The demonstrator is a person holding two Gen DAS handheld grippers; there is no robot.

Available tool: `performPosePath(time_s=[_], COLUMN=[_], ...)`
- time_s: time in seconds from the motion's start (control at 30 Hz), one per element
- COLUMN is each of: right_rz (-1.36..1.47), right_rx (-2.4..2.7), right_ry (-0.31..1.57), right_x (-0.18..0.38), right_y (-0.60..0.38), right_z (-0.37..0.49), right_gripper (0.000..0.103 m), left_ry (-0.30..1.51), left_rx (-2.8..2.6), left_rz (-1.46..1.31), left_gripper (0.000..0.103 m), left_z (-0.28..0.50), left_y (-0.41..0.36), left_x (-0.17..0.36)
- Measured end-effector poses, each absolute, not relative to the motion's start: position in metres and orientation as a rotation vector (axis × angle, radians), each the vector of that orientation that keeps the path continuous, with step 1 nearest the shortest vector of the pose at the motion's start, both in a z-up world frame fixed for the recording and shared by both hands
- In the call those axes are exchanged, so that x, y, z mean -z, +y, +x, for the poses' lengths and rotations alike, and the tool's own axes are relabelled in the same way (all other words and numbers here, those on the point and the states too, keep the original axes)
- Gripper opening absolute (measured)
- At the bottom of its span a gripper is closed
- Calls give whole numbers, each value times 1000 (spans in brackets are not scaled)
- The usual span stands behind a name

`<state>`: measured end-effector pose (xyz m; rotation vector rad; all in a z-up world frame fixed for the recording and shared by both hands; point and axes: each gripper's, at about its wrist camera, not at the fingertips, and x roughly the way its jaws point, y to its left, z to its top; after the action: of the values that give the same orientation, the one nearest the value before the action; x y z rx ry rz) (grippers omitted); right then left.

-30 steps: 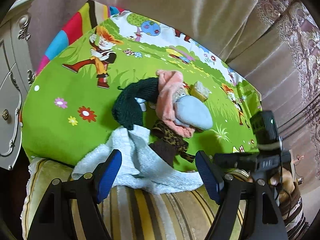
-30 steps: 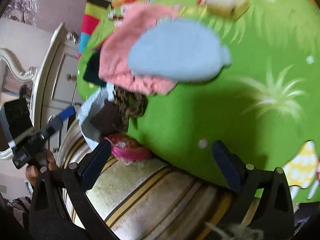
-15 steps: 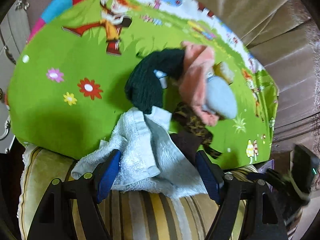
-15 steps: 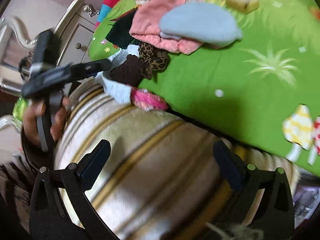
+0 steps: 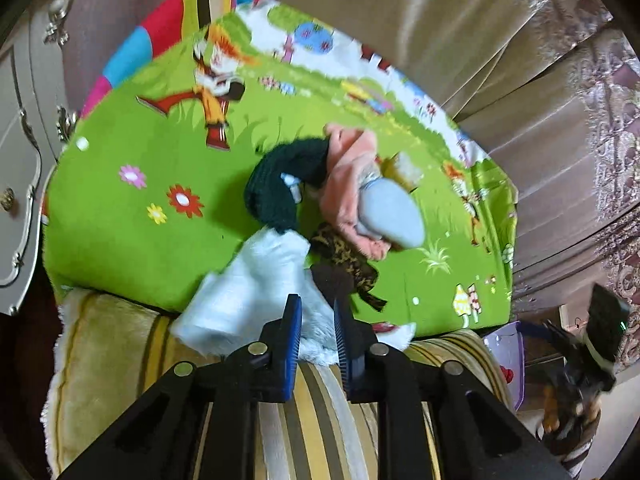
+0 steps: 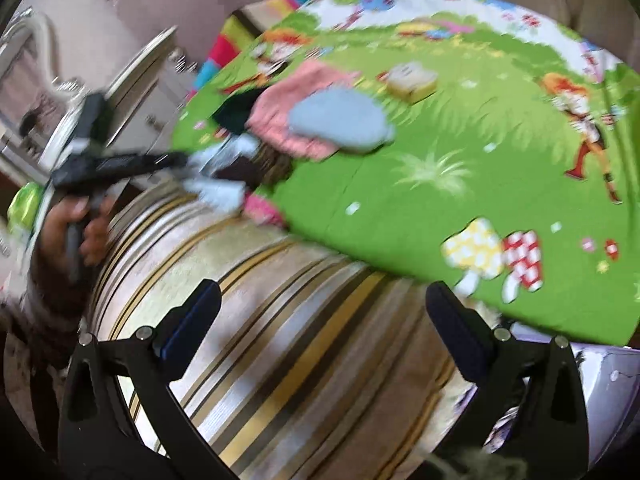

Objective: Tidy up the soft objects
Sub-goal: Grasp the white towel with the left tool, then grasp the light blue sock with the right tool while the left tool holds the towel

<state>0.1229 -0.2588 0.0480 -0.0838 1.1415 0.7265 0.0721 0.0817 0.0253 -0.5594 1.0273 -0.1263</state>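
Observation:
A pile of soft things lies on the green cartoon mat (image 5: 120,220): a white towel (image 5: 248,280), a dark green knit (image 5: 280,188), a pink cloth (image 5: 348,176), a pale blue pouch (image 5: 392,216), a leopard-print cloth (image 5: 344,252) and a dark brown piece (image 5: 332,280). My left gripper (image 5: 316,320) is shut on the towel's near edge at the mat's front. My right gripper (image 6: 324,312) is open and empty above the striped cushion (image 6: 280,320), well back from the pile (image 6: 332,120).
A small yellow block (image 5: 404,164) lies on the mat behind the pile. A white cabinet (image 5: 20,160) stands at the left, curtains (image 5: 520,40) behind. A pink item (image 6: 260,208) peeks out under the mat's front edge.
My left gripper has closed on the white towel's near edge. My right gripper has pulled back and away from the pile, staying open.

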Motion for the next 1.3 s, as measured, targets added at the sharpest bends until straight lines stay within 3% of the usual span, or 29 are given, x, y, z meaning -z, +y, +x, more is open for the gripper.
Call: performPosePath(time_s=[0.13, 0.23, 0.3, 0.33, 0.37, 0.43, 0.5, 0.57, 0.63, 1.1, 1.17, 1.2, 1.27, 1.3], right_rz=[-128, -215, -294, -331, -369, -431, -477, -520, -563, -618, -563, -543, -517, -490], right_rx=[-640, -591, -584, -572, -559, -556, -563, -579, -587, -633, -664, -658, -639, -643], right_ry=[1105, 1080, 1034, 1022, 1008, 981, 975, 971, 965, 934, 956, 967, 960, 968], right_x=[-43, -39, -36, -34, -30, -21, -12, -2, 6, 37, 35, 33, 29, 26], right_y=[-240, -220, -199, -189, -180, -162, -147, -134, -125, -98, -102, -106, -112, -117], right_z=[149, 164, 173, 178, 183, 194, 203, 210, 216, 238, 240, 241, 242, 243], right_gripper=[103, 103, 103, 103, 103, 103, 103, 103, 103, 100, 76, 71, 48, 46], left_ry=[936, 991, 1054, 1076, 1095, 1170, 1240, 1281, 1249, 895, 881, 882, 888, 891], left_rx=[115, 83, 45, 41, 43, 14, 55, 78, 89, 106, 100, 105, 115, 121], left_rz=[-522, -521, -494, -490, -492, -474, -456, -456, -451, -461, -445, -450, -459, -461], left_gripper=[17, 22, 48, 73, 81, 81, 79, 30, 13, 11, 11, 11, 11, 11], left_z=[68, 78, 89, 92, 96, 106, 118, 122, 118, 74, 74, 77, 81, 82], left_y=[88, 90, 88, 88, 88, 88, 84, 83, 87, 109, 107, 106, 101, 98], left_x=[-45, -35, -23, -17, -10, 6, 24, 35, 27, -77, -82, -82, -79, -78])
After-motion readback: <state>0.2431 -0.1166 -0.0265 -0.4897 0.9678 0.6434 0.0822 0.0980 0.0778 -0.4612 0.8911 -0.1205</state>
